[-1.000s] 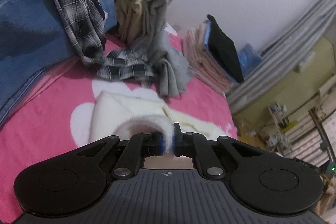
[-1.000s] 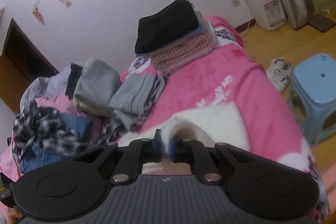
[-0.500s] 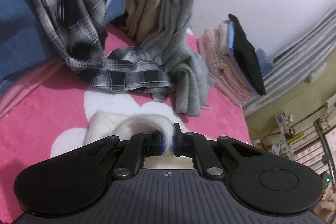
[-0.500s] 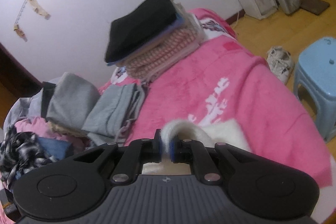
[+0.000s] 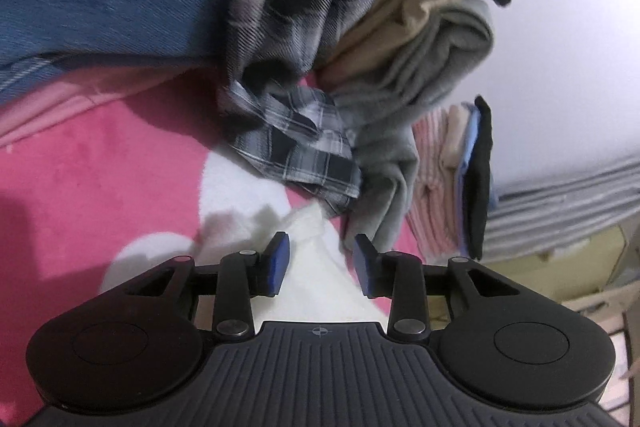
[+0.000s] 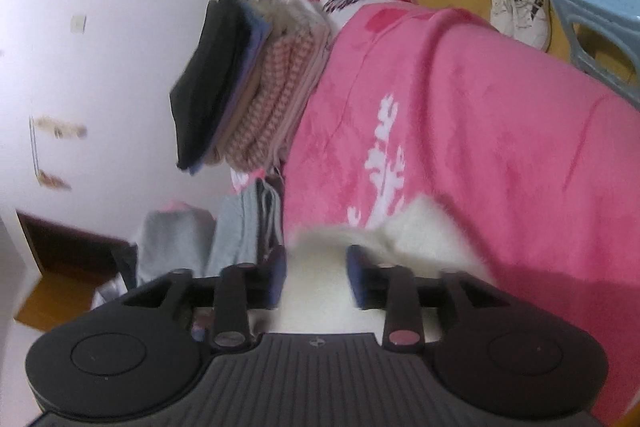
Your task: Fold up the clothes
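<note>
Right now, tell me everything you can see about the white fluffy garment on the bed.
The white garment is cream-white and fleecy, lying low on the pink blanket in front of the plaid shirt and grey clothes. It runs between the opening jaws of the left gripper and the right gripper, whose pads no longer pinch it. Its overall shape is mostly hidden.

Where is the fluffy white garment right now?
The white garment lies on the pink blanket, low in both wrist views, between the opening jaws of each gripper and just in front of the plaid shirt.
</note>
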Tool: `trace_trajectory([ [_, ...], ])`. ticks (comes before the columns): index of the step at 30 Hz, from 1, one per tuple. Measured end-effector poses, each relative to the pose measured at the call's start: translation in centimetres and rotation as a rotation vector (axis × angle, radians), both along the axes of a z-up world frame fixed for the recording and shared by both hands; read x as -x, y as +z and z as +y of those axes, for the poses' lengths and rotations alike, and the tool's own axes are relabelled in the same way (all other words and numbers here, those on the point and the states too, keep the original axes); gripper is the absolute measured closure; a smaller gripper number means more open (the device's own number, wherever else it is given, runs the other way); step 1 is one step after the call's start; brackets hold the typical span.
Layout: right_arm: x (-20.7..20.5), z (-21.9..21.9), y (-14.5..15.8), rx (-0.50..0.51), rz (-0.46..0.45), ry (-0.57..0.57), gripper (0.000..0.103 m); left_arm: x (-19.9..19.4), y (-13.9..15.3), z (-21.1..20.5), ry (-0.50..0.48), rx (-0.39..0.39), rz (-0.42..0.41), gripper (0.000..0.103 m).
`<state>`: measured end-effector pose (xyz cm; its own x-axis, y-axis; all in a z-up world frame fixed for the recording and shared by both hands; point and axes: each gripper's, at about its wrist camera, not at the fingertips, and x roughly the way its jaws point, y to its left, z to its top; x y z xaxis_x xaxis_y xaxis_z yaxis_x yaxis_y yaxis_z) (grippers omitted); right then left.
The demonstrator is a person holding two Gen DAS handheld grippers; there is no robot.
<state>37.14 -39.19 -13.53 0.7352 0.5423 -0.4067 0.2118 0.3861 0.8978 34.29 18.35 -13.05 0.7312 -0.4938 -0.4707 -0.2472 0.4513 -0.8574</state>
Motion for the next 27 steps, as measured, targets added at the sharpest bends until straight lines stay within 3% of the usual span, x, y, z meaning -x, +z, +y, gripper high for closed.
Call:
trace_trajectory([
  [8,3.4,-2.0,2.0,-0.051,-0.061,-0.076,0.061,2.5,3.4,0.1,-0.005,-0.035,-0.051,0.067],
  [14,9.1,-3.3,4.8,-0.167,-0.136,-0.019,0.061,7.5,8.9,0.0,-0.171,-0.082,-0.112,0.066],
  [16,12.2,-3.3,5.2,-0.209,-0.136,0.013,0.061,9.7,9.7,-0.3,-0.239,-0.099,-0.089,0.065],
  [19,16.3,-2.6,4.5,-0.260,-0.075,0.052,0.061,13.4,9.1,-1.4,-0.336,-0.115,-0.028,0.060],
  [22,20.3,-1.2,2.1,-0.279,0.011,0.069,0.060,16.4,6.3,-3.2,-0.412,-0.137,0.040,0.057],
  [24,22.1,-0.4,0.0,-0.250,0.074,0.047,0.060,17.9,4.1,-4.0,-0.415,-0.146,0.059,0.057],
  [27,23.3,0.1,-2.6,-0.212,0.151,-0.026,0.059,19.2,1.4,-4.1,-0.316,-0.103,0.070,0.056],
])
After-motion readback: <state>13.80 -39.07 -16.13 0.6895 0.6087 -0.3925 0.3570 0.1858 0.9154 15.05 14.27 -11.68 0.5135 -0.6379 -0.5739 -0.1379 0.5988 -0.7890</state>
